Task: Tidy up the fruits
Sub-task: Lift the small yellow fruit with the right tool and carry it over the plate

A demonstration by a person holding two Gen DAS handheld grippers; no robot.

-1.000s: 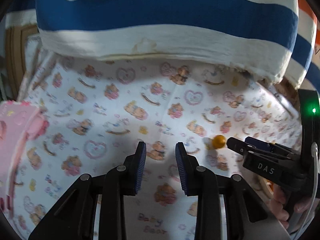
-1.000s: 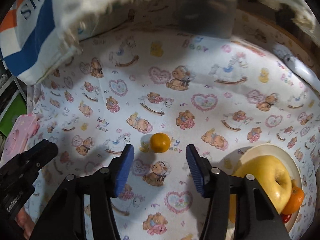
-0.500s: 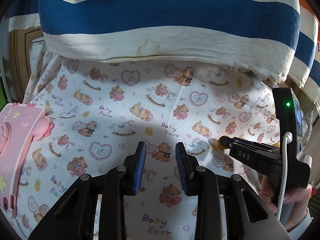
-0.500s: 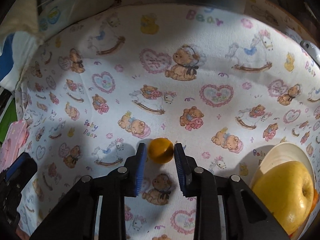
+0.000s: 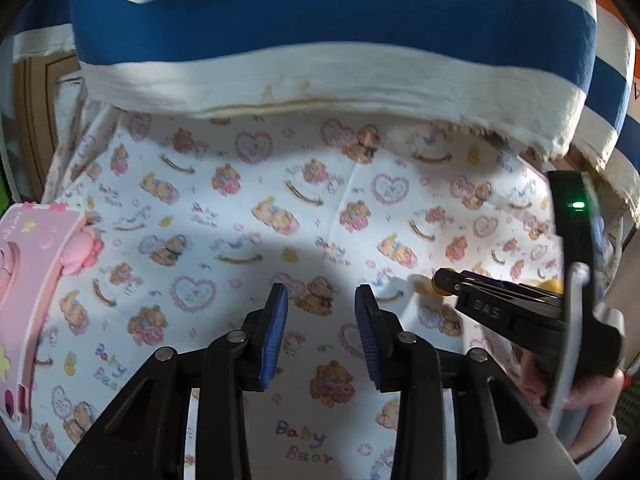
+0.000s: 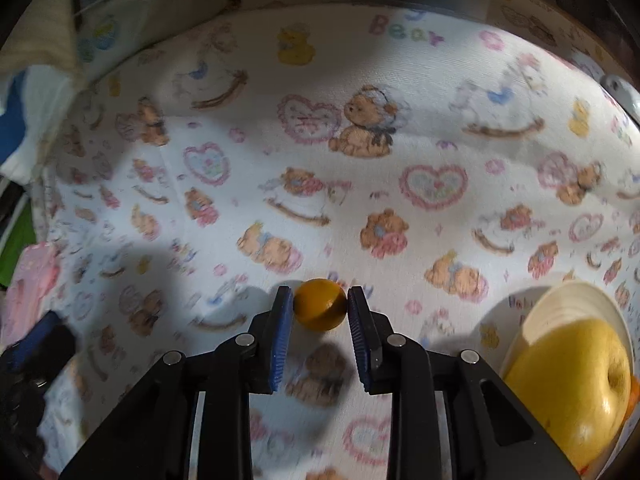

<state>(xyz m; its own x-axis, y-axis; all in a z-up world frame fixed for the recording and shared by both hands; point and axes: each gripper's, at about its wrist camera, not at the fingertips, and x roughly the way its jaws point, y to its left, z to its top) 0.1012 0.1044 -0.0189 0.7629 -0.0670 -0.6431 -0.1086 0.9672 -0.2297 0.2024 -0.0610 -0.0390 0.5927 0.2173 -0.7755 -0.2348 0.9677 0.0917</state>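
Note:
A small orange fruit (image 6: 320,310) lies on the bear-print cloth (image 6: 360,160), and my right gripper (image 6: 320,300) is shut on it, a blue pad pressing each side. In the left wrist view the right gripper (image 5: 444,280) reaches in from the right with a sliver of the fruit (image 5: 439,290) at its tip. A large yellow apple (image 6: 568,380) sits on a cream plate (image 6: 560,300) at the lower right, with an orange (image 6: 632,396) tucked behind it. My left gripper (image 5: 322,300) hovers over the cloth, its jaws opening a little with nothing between them.
A blue-and-white striped cloth bundle (image 5: 320,40) fills the far side. A pink toy-like object (image 5: 32,280) lies at the left edge. A person's hand (image 5: 592,392) holds the right gripper's handle. Bare cloth lies between the two grippers.
The right gripper came down around the small orange fruit and its jaws closed onto it. The left gripper kept its place.

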